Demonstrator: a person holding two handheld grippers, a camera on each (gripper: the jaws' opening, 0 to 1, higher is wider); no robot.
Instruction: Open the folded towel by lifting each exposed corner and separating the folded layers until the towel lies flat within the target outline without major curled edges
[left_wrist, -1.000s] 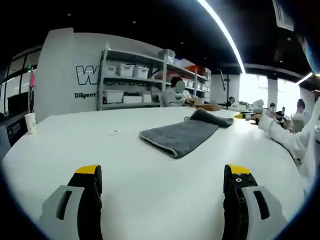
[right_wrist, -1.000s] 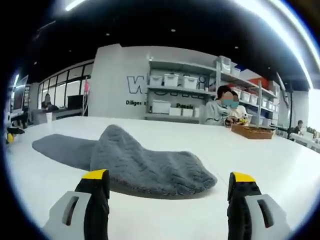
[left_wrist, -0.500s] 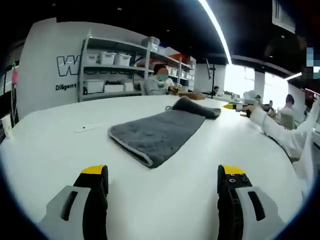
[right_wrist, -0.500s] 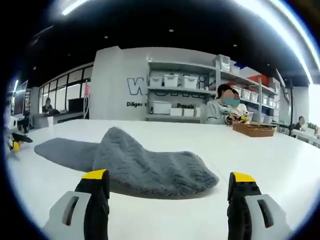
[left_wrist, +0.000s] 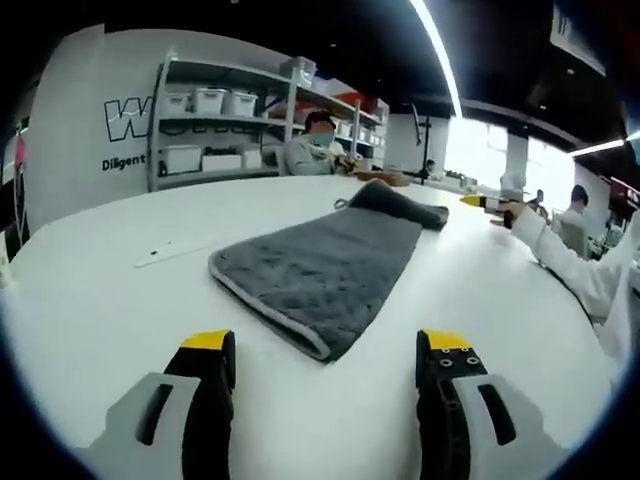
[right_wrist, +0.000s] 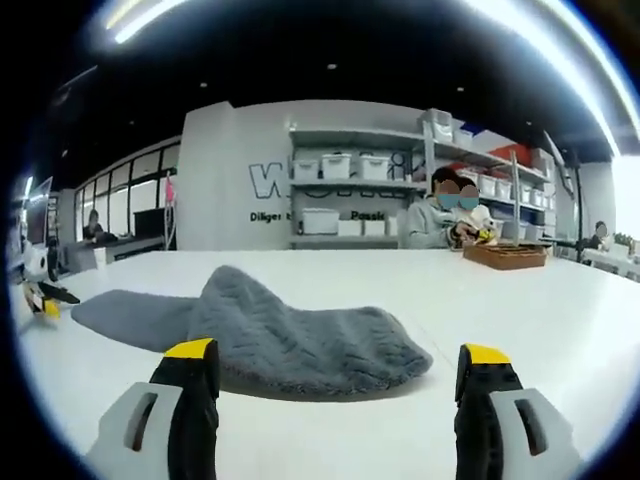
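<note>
1 grey towel (left_wrist: 325, 265) lay on the white table (left_wrist: 100, 300), folded lengthwise into a long strip. In the left gripper view its near end showed a pale bound edge running along the front, with 1 corner pointing toward the camera between the jaws. The far end was bunched into a raised hump. Bare tabletop lay open on both sides of the strip and in front of it.

The left gripper (left_wrist: 325, 350) stood just short of that near corner, its 2 yellow-tipped jaws spread wide with nothing between them. The right gripper (left_wrist: 482, 203) reached in from the right, held by a white-sleeved arm (left_wrist: 565, 262), near the bunched end.

In the right gripper view the hump of the towel (right_wrist: 290, 335) sat just ahead, its rounded, dark-edged fold resting on the table (right_wrist: 560, 330) between the 2 parted jaws of the right gripper (right_wrist: 335, 355), which gripped nothing. The flat part trailed away to the left, where the left gripper (right_wrist: 45, 295) showed at the edge. Open table stretched to the right.

Beyond the table stood 1 shelving rack (right_wrist: 365, 195) holding white bins, 1 seated person (right_wrist: 445, 220) and 1 brown tray (right_wrist: 505, 257).
</note>
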